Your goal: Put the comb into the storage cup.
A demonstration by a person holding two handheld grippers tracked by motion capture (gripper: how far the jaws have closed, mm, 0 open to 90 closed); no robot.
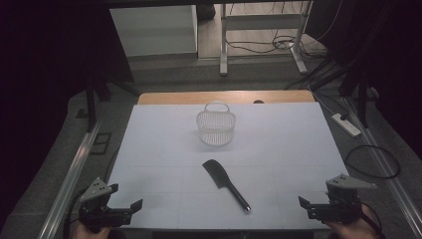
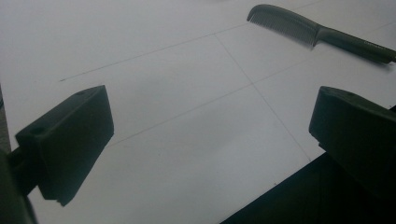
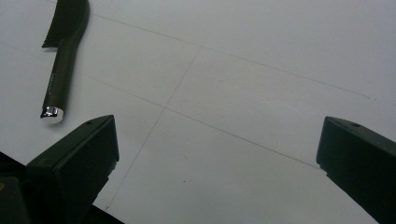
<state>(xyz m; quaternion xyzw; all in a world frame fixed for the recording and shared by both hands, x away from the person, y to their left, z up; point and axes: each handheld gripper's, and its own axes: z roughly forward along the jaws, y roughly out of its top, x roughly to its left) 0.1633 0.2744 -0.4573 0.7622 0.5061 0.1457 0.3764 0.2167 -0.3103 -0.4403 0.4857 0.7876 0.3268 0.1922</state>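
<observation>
**A:** High view, and the dark comb is lying flat on the white table, a little below the middle, toothed head toward the far left, slim handle running down to the near right. There's a small shiny cap at the handle's tip.

**B:** And it's alone there, well apart from both grippers. Beyond it stands the white mesh basket, upright, handle loop up, near the far edge of the sheet.

**A:** The left gripper view gives what the high view can't: the fine teeth of the comb, packed along the lower edge of the head, up in the top right corner. No basket there, though.

**B:** The right gripper view has the comb at top left, and there the silver end cap shows clearly, pointing toward the camera.

**A:** On to the grippers. The left gripper sits at the near left corner, jaws spread wide, nothing between them but bare table.

**B:** Same story at the near right corner: the right gripper has its jaws standing far apart, holding nothing, touching nothing. The person's hands grip both tools at the bottom edge.
</observation>
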